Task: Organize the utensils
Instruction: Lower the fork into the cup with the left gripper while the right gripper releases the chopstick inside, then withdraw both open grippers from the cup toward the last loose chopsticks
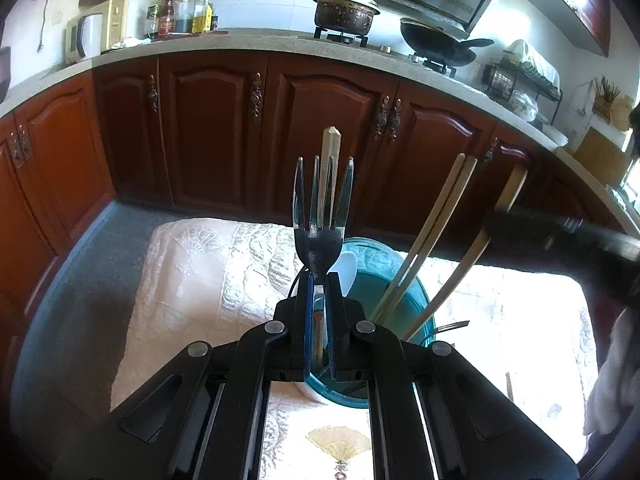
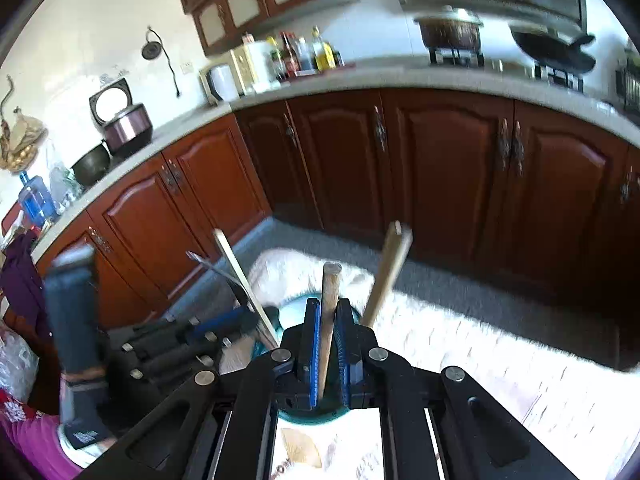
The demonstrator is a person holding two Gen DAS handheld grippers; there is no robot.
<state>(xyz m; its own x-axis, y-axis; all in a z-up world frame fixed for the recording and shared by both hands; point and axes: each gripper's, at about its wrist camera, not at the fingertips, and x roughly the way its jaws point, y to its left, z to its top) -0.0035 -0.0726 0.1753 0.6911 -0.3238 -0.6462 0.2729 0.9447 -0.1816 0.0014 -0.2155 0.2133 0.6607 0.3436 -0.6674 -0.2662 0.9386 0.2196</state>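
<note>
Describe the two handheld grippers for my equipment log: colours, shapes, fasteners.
Left gripper: black plastic frame, angled linkage arms joined by round silver pins, blue pads lining its fingers. Right gripper: the same black build and silver pins, with ridged blue pads. No cables visible.

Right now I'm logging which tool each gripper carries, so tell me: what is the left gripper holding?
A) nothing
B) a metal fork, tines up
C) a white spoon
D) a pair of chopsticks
B: in the left wrist view the left gripper is clamped on the neck of a metal fork, whose four tines stand up above the teal holder.
</note>
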